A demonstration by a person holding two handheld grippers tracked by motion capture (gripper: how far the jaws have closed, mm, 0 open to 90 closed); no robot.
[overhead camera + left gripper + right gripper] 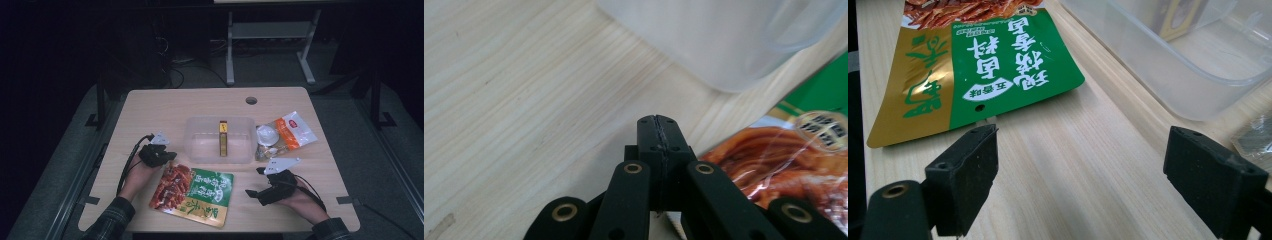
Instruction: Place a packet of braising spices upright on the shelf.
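A flat snack packet [192, 192], green and gold with a red food picture, lies on the wooden table near the front. My left gripper [167, 155] is at the packet's upper left corner. In the left gripper view its jaws [658, 125] are pressed together with nothing between them, and the packet [784, 160] lies to their right. To the packet's right, my right gripper [254, 181] rests low over the table. In the right gripper view it [1080, 170] stands open over bare wood, just short of the packet's green edge [983, 65].
A clear plastic tub [192, 145] stands at mid table with a small yellow-brown box [223, 138] inside. A clear bag [285, 134] with an orange label lies right of the tub. A round hole [251, 100] is near the table's far edge.
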